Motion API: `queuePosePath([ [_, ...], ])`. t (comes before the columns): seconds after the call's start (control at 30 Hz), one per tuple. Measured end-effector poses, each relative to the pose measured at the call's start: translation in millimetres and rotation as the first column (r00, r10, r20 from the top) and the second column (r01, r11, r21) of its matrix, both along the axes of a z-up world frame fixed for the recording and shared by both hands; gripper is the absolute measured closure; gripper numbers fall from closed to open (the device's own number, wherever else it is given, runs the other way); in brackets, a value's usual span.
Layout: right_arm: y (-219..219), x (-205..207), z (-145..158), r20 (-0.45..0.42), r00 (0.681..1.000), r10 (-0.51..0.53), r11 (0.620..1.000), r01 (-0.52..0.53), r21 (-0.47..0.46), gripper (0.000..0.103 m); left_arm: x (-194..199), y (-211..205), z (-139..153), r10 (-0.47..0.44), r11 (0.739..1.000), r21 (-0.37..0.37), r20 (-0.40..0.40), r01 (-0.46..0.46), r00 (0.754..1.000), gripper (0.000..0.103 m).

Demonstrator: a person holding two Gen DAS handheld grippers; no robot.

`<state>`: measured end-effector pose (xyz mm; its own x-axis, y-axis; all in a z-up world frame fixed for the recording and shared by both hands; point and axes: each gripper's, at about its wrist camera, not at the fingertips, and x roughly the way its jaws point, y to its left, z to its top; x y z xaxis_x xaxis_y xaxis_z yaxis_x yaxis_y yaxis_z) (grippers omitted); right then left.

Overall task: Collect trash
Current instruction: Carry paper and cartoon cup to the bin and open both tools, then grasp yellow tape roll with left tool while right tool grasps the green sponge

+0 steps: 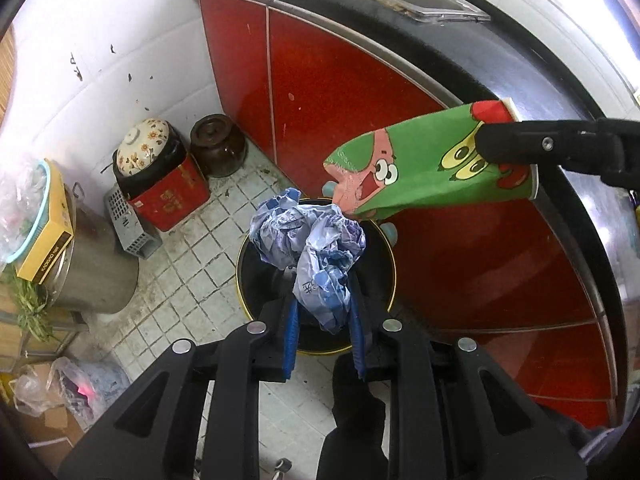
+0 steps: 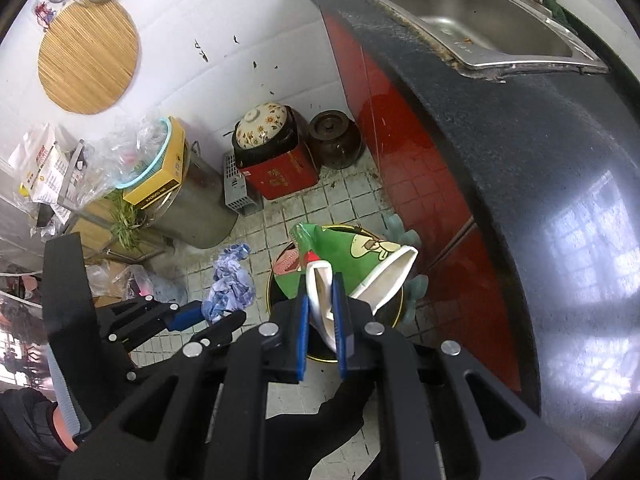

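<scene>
Blue-printed crumpled plastic bag (image 1: pixel 316 256) is clamped in the left gripper (image 1: pixel 323 320), hanging over the round black gold-rimmed bin (image 1: pixel 390 276). The right gripper (image 2: pixel 322 312) pinches the flattened green cartoon-print paper cup (image 2: pixel 356 256) by its rim, at 2 o'clock from the bag, likely staged to drop. The bag's print is unreadable. The yellow cardboard box (image 1: pixel 48 240) at 9 o'clock carries lettering too small to read surely.

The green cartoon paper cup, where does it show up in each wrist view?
Left wrist view: the green cartoon paper cup sits right of centre, crushed flat, clamped by the right claw entering from the right.
Right wrist view: cup at centre.
Shared landmark: the black bin beneath it in both.
</scene>
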<state>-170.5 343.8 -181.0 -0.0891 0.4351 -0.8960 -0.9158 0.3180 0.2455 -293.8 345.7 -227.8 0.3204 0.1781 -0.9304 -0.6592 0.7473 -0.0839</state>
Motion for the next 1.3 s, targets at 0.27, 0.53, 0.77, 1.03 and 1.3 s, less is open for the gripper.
queuePosePath([
  [0.27, 14.0, 3.6, -9.5, -0.002, 1.000, 0.002, 1.000, -0.002, -0.006, 0.026, -0.7, 11.6, -6.8, 0.033, 0.999, 0.007, 0.009, -0.033, 0.999, 0.024],
  [0.53, -7.2, 16.9, 9.0, -0.011, 1.000, -0.029, 0.999, 0.029, 0.018, 0.026, -9.3, 12.3, 7.3, 0.051, 0.999, 0.007, 0.030, -0.051, 0.998, 0.022],
  [0.77, -86.4, 64.2, 64.0, 0.041, 0.981, -0.191, 0.978, 0.186, 0.094, 0.020, 9.8, -9.7, 42.2, -0.015, 0.998, 0.060, 0.035, 0.013, 0.999, 0.012],
  [1.03, -262.7, 139.8, 138.1, 0.165, 0.822, -0.545, 0.832, 0.507, 0.224, 0.018, 121.7, -88.3, 102.4, -0.339, 0.936, 0.127, 0.084, 0.328, 0.937, 0.011],
  [1.3, -454.8, 189.2, 157.7, 0.210, 0.546, -0.811, 0.584, 0.765, 0.271, 0.017, 249.4, -224.7, 151.5, -0.660, 0.751, 0.153, 0.206, 0.643, 0.722, 0.011],
])
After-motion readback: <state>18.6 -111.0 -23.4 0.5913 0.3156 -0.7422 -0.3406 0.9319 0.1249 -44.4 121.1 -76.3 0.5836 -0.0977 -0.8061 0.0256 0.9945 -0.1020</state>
